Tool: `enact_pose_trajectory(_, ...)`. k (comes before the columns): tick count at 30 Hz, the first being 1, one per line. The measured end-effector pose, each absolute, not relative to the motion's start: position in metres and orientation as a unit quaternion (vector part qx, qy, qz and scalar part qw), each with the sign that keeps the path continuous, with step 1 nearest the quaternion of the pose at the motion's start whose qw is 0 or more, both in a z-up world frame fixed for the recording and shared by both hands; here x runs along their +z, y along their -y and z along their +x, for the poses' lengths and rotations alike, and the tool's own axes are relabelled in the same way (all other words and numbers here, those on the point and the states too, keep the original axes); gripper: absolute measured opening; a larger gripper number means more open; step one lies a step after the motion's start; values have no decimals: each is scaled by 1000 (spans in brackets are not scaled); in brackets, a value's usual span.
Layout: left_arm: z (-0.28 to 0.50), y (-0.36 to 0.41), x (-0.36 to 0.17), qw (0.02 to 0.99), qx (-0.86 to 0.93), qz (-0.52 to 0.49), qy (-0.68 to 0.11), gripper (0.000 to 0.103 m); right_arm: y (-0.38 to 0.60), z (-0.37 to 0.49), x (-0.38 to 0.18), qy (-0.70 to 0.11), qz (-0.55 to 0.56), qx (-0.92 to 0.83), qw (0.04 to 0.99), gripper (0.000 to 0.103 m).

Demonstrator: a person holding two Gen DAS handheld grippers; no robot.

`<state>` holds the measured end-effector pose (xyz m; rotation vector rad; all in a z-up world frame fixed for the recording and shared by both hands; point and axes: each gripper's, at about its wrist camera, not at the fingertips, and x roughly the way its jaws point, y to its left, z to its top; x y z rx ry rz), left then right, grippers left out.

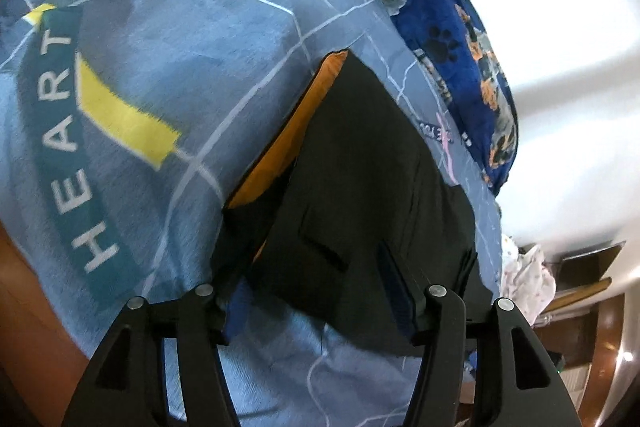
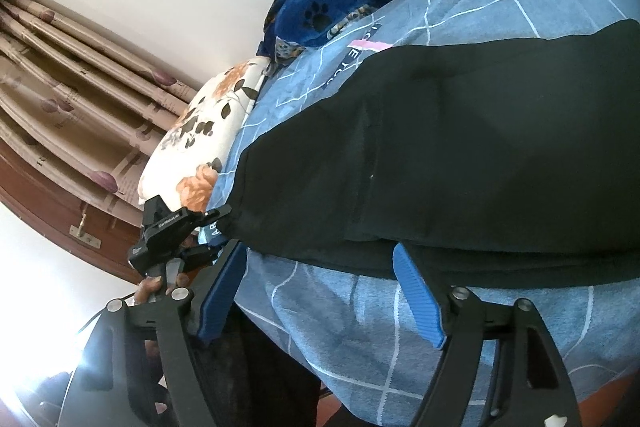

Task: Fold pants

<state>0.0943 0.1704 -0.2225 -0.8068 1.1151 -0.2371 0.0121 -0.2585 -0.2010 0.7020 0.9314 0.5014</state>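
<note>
Black linkage arms fill the bottom of each wrist view. On the left gripper [image 1: 316,283] the two blue-padded fingers stand apart, with the near edge of the folded black fabric pants [image 1: 360,211] lying between them; the pads do not look pressed on the cloth. An orange lining or stripe [image 1: 292,131] shows along the pants' left edge.

On the right gripper [image 2: 320,291] the ribbed blue pads [image 2: 418,301] are spread wide over the bedsheet, their tips at the lower edge of the pants [image 2: 460,163], which lie flat in stacked layers; nothing is clamped between them.

In the right wrist view the left gripper's black body [image 2: 168,231] sits at the pants' left corner, held by a hand [image 2: 156,287].

Under the pants lies a blue bedsheet with thin white grid lines [image 1: 240,27], printed with a teal band reading HEART and a yellow patch. Along its far side lies a dark blue fleece blanket with paw prints and dog pictures [image 1: 440,39]. A white pillow with orange flowers [image 2: 200,139] rests at the sheet's end, near beige patterned curtains [image 2: 80,87] and a white wall [image 1: 560,67].
</note>
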Motion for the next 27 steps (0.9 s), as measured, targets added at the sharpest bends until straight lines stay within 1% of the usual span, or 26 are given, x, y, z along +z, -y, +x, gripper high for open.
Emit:
enact_pose_trajectory(1, 95, -171, -224, 767, -115, -377, -507, 59, 258, 13, -202, -437, 329, 234, 804, 75)
enact_pose_trajectory(2, 95, -171, -224, 768, -119, -377, -503, 50, 258, 13, -203, -438, 329, 234, 803, 75)
enact_pose_trajectory(3, 97, -169, -225, 775, -118, -361, -506, 37, 257, 13, -204, -439, 329, 234, 802, 75)
enact_pose_trajectory(4, 98, -168, -226, 779, -117, -346, -510, 29, 257, 13, -204, -440, 328, 234, 802, 75)
enact_pose_trajectory(9, 96, -162, -212, 798, -128, -320, -495, 24, 258, 12, -206, -437, 331, 232, 803, 75)
enact_pose_trajectory(11, 93, -159, -197, 808, -137, -313, -479, 22, 260, 13, -208, -437, 337, 231, 802, 75)
enact_pose_trajectory(18, 84, -124, -130, 847, -191, -274, -414, 21, 272, 13, -214, -424, 374, 234, 791, 76)
enact_pose_trajectory(21, 81, -98, -103, 855, -225, -254, -391, 21, 279, 14, -214, -414, 397, 238, 784, 76)
enact_pose_trajectory(25, 81, -42, -72, 857, -283, -214, -373, 21, 292, 17, -203, -389, 422, 248, 781, 76)
enact_pose_trajectory(27, 79, -9, -62, 858, -306, -185, -369, 21, 302, 18, -194, -371, 437, 254, 779, 78)
